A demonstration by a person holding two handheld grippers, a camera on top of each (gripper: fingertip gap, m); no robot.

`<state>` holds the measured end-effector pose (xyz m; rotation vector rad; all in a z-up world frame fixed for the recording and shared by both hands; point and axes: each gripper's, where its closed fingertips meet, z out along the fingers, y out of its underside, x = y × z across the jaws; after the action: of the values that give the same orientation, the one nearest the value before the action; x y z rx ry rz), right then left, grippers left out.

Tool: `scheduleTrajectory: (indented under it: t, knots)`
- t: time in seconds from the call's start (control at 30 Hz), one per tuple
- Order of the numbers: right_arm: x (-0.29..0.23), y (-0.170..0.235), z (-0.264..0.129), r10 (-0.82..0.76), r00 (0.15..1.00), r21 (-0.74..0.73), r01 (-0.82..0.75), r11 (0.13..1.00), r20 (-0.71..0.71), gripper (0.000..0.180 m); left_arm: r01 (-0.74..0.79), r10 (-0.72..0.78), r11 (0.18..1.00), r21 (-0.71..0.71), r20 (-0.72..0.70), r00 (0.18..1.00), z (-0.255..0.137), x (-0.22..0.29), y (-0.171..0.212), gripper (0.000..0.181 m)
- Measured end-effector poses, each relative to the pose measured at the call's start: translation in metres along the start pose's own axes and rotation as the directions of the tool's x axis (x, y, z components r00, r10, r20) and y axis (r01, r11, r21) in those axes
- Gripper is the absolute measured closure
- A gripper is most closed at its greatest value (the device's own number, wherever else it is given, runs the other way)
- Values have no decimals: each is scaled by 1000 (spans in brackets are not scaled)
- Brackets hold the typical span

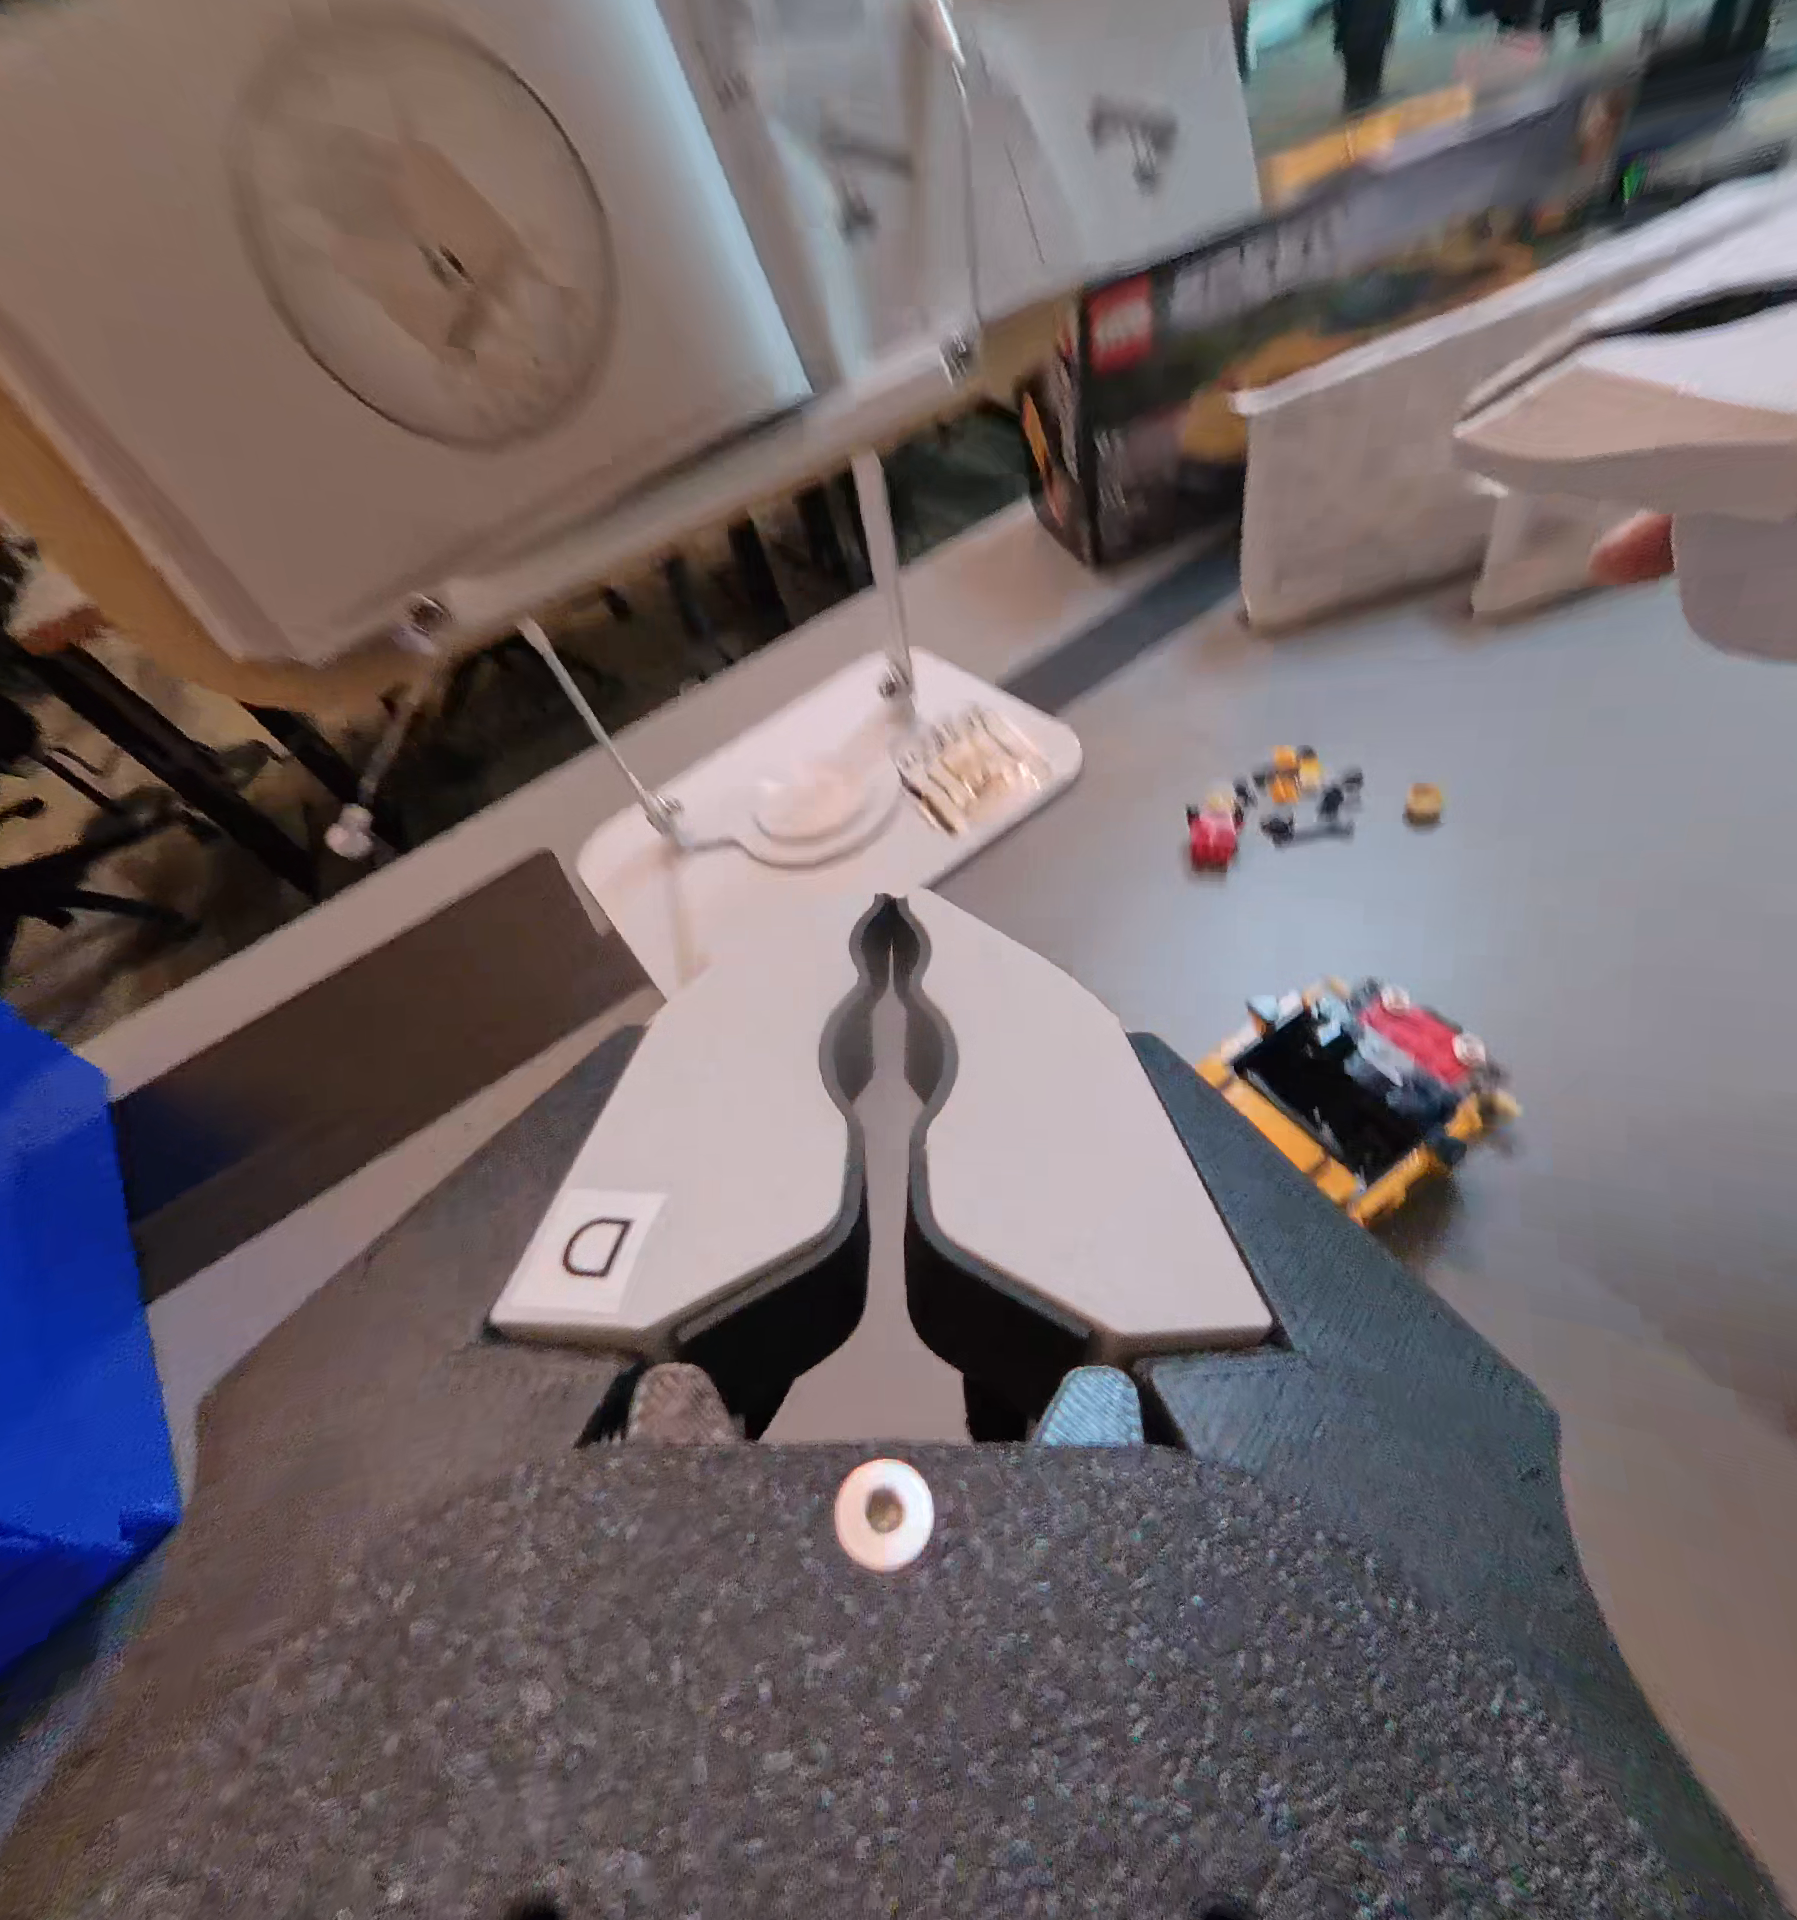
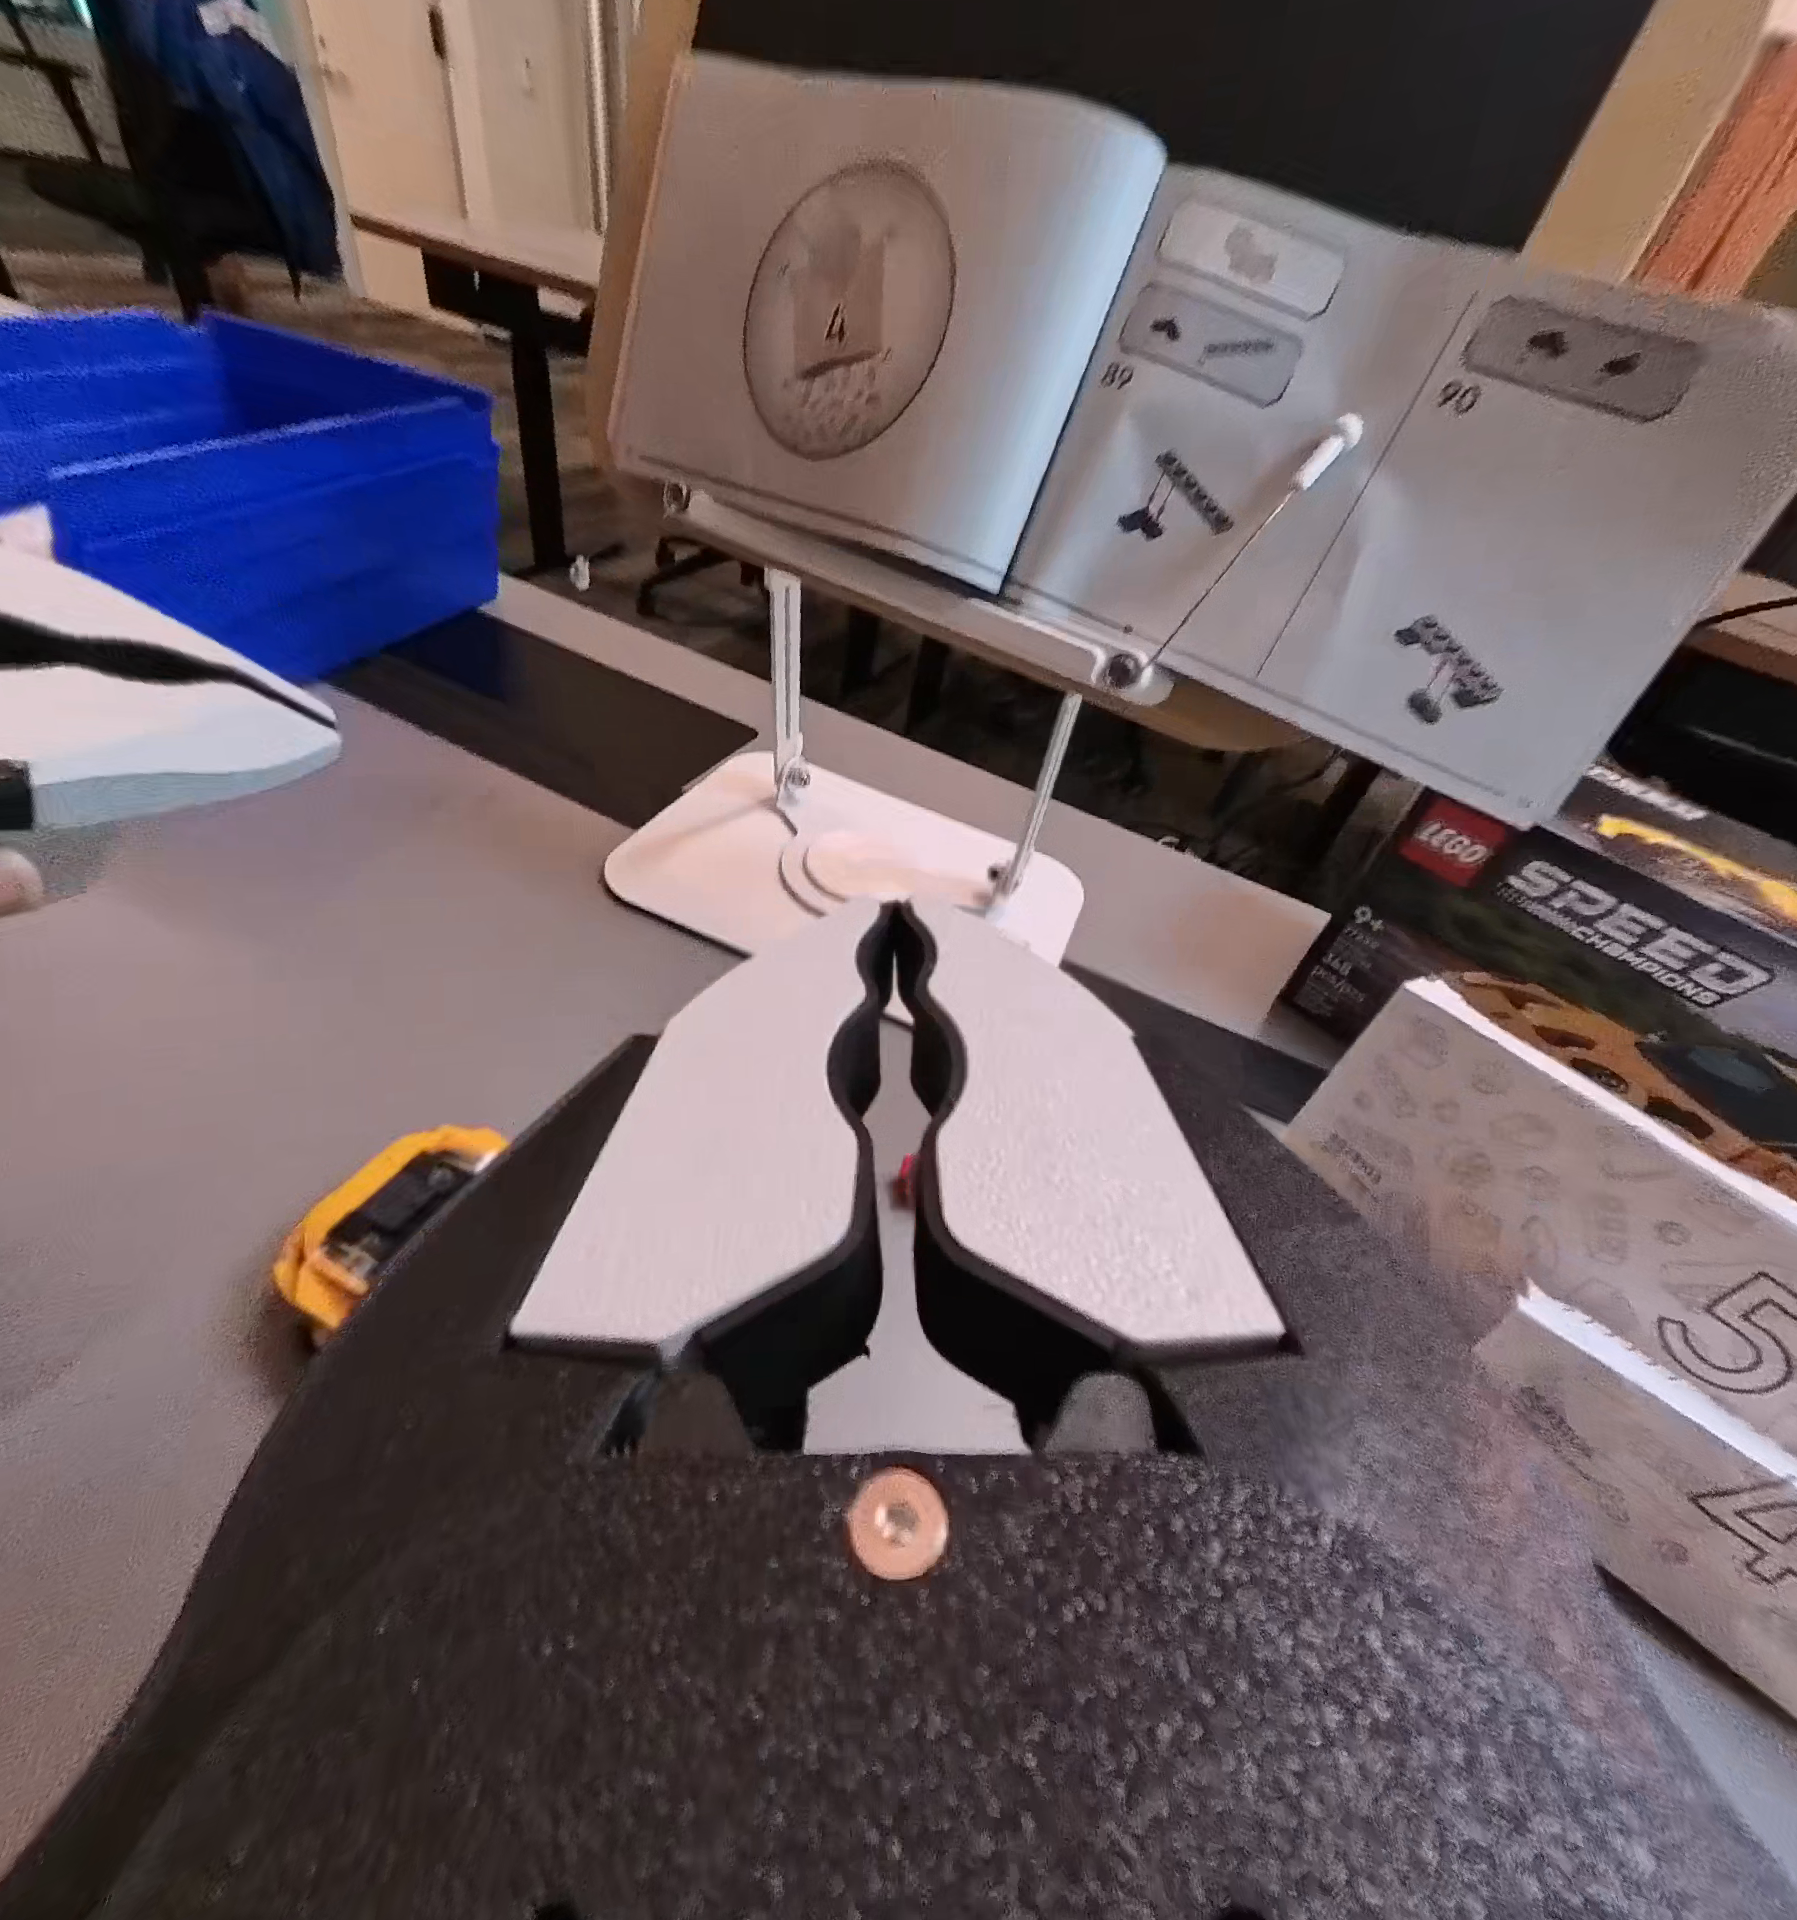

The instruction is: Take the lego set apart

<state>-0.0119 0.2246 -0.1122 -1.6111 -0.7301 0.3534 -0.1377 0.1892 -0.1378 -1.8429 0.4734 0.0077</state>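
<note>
A partly taken-apart yellow lego car (image 1: 1361, 1091) with black and red parts lies on the grey table, to the right of my left gripper (image 1: 894, 914). It also shows in the right wrist view (image 2: 385, 1226), left of my right gripper (image 2: 899, 920) and partly hidden by its body. Several small loose lego pieces (image 1: 1278, 805) lie farther back on the table. Both grippers are shut, hold nothing and hover above the table. A small red bit (image 2: 904, 1169) shows through the gap between the right gripper's fingers. The right gripper also shows at the upper right of the left wrist view (image 1: 1652, 416).
A white book stand (image 2: 842, 862) holds an open instruction booklet (image 2: 1185, 416) at the table's back. A lego box (image 2: 1600, 956) and white numbered boxes (image 2: 1652, 1299) stand at the right. Blue bins (image 2: 229, 468) sit at the left. One gripper's finger ends stand about 15 cm off the other's. The partly taken-apart yellow lego car (image 1: 1361, 1091) is about equally far from each gripper, around 15 cm.
</note>
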Motion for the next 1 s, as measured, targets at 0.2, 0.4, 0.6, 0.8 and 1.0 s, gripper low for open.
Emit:
scheduleTrajectory:
  t: [0.2, 0.4, 0.6, 0.8, 1.0]
  knots:
    - [-15, 57, -5, -37, 990, -353, 83, 932, 137, 180, -65, 30, 961, -267, -131, 991, 5, 25, 42, 181]
    - [-28, 98, -16, -64, 964, -544, 200, 815, 259, 180, -129, 45, 895, -428, -201, 979, -5, 39, 63, 181]
    - [-30, 123, -20, -58, 954, -630, 239, 739, 293, 180, -143, 17, 837, -529, -235, 972, -13, 41, 86, 181]
    - [-32, 133, -21, -54, 950, -657, 254, 709, 309, 180, -138, 3, 824, -549, -239, 971, -9, 42, 99, 181]
    - [-28, 142, -26, -55, 941, -676, 280, 682, 334, 180, -153, 10, 816, -558, -250, 968, -6, 46, 110, 181]
